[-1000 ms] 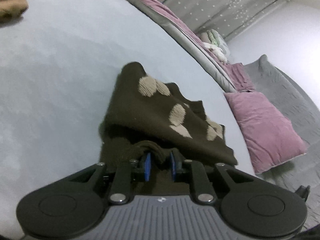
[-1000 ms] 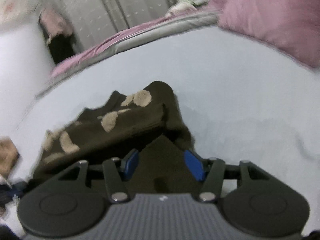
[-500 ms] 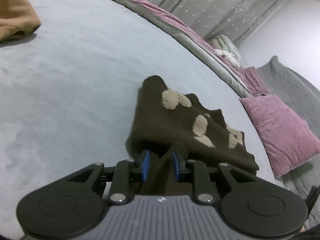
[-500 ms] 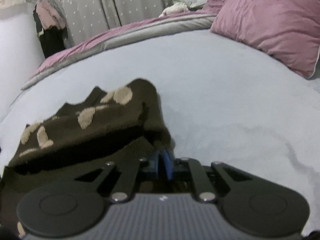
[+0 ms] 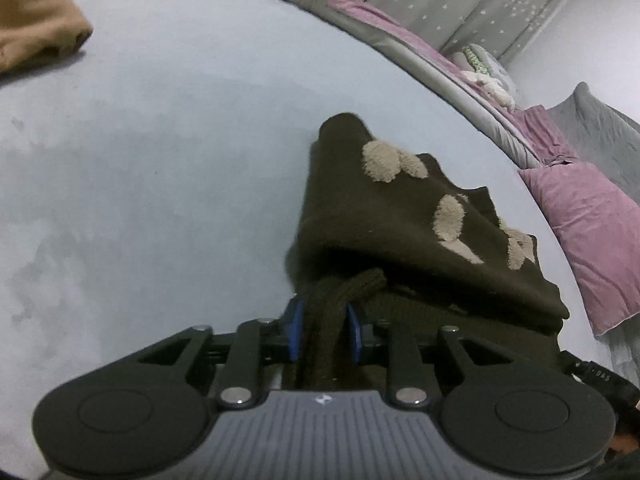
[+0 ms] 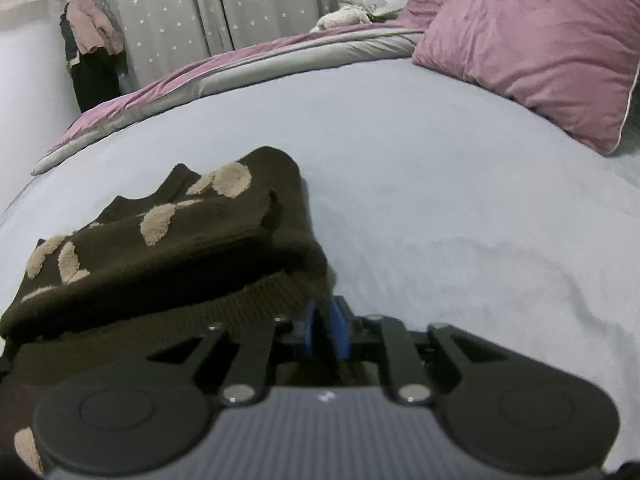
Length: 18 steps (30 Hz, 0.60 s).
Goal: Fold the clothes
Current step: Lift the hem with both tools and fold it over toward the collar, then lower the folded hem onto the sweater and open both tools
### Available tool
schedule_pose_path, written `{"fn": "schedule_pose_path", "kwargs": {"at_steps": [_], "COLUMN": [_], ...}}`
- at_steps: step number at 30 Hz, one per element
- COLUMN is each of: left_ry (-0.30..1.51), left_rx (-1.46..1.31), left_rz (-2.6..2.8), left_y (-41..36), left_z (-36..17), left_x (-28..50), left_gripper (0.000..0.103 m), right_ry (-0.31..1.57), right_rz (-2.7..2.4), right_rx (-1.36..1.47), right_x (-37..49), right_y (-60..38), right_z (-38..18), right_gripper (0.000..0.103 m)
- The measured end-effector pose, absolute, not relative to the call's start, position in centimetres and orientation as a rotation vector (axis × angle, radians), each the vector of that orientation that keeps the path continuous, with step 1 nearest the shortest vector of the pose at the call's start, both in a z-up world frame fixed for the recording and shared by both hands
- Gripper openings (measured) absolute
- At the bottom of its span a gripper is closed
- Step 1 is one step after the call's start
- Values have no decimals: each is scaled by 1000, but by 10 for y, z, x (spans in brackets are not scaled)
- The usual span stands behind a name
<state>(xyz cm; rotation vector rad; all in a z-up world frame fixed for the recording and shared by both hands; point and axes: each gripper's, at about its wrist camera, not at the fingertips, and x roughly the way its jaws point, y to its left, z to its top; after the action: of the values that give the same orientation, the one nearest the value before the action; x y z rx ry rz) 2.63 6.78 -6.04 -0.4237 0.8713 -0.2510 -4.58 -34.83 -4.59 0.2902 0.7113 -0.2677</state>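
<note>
Both grippers low over the pale bedsheet [image 6: 460, 184], each biting a near corner of one dark brown sweater [image 5: 384, 216] dotted with tan patches. Left gripper [image 5: 325, 330] clamped on a bunched ribbed edge, pads pressing knit on both sides. Right gripper [image 6: 326, 334] with jaws opening at this moment, a thin edge of the same sweater pinched in the narrow gap between its blue pads. Sweater lying straight ahead of both tools, already doubled over once, long axis running across from one gripper toward the other, folded bulk just beyond the fingertips. Neither hand nearer: one at each end of the near hem. Probably a lift and carry forward over the pile next. Count: one sweater, two grippers, one pink pillow [image 6: 536, 48], one tan garment [image 5: 36, 36] far off left.
</note>
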Motion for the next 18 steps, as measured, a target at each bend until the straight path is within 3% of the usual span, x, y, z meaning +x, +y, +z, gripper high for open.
{"fn": "schedule_pose_path", "kwargs": {"at_steps": [2,3,9,18], "left_ry": [831,806,656,684], "left_rx": [-377,-349,-165,-90], "left_rz": [-253,-253,-291,-552], "left_y": [63,60,39,1], "left_z": [-53,-48,-28,-31], "left_x": [18,14,-6,-17], "left_gripper": [25,25,32,41], "right_ry": [697,690,658,656], "right_rz": [-265,-255,-145,79], "right_rx": [269,254,143,14], "right_x": [-50,-51,-57,-61], "right_y": [-343,-339,-299,-231], "right_z": [-41,-38,-26,-22], "right_gripper": [47,52,55,68]}}
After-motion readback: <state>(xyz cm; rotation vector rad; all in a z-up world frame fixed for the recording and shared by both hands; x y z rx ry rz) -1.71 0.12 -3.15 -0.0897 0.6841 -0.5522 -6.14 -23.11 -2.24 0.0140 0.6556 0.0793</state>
